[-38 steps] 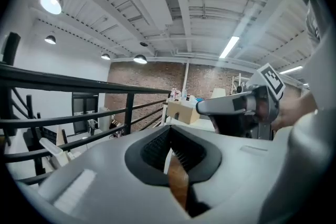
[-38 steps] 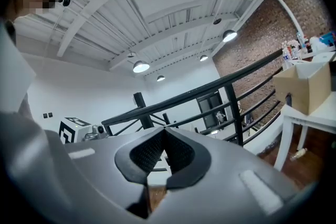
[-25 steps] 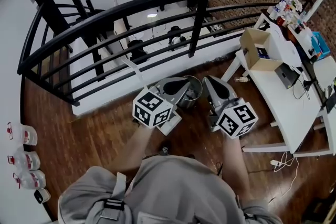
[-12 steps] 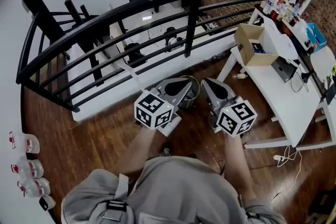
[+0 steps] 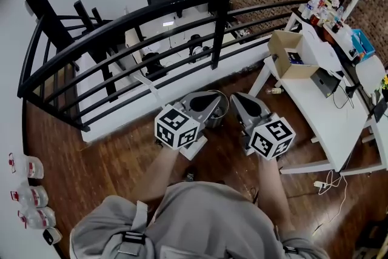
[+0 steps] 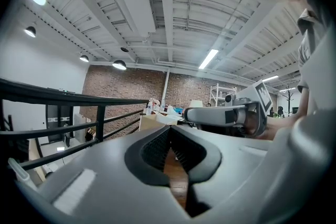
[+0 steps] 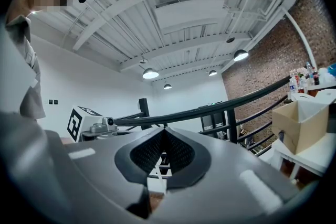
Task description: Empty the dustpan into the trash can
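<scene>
I hold the left gripper point(image 6: 169, 127) and right gripper point(image 7: 164, 128) with jaws closed on nothing. On the dark wood floor point(image 5: 109, 154), just inside the curved black railing point(image 5: 121, 24), stand the metal trash can point(image 5: 221, 112) and the white dustpan point(image 5: 150, 90).

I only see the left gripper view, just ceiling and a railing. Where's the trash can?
Observer: The head view shows the trash can on the wood floor, between the fronts of the left gripper and the right gripper.
Operator: Is the right one holding anything?
Observer: No. In its own view its fingers are closed together with nothing between them.
Operator: Anything else on the floor?
Observer: Bottles stand in a row at the head view's left edge.
</scene>
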Tool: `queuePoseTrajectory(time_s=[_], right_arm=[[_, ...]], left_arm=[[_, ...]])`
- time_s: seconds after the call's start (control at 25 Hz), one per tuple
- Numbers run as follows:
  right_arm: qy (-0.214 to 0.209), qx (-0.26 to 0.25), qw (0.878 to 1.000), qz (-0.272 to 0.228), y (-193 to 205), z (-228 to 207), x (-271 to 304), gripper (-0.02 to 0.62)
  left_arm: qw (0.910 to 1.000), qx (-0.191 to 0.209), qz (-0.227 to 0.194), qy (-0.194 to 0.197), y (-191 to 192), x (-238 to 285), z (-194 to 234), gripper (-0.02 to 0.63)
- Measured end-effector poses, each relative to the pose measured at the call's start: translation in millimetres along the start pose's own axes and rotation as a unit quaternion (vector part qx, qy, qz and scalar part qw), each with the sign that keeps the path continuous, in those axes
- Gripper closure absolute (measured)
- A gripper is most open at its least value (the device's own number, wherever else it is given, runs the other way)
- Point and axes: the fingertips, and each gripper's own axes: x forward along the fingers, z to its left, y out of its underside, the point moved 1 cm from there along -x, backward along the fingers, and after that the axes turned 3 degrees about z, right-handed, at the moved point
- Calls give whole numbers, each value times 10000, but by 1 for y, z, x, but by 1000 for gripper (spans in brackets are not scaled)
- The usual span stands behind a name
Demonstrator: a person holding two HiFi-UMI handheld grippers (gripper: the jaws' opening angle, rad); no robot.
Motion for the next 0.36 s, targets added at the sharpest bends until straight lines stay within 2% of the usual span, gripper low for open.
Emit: queuePoseTrajectory(time_s=[0.36], right_arm=[[-52, 4, 10000, 43, 3, 4, -1, 597]], left_arm=[[10000, 22, 7, -5, 1, -1, -1, 600]])
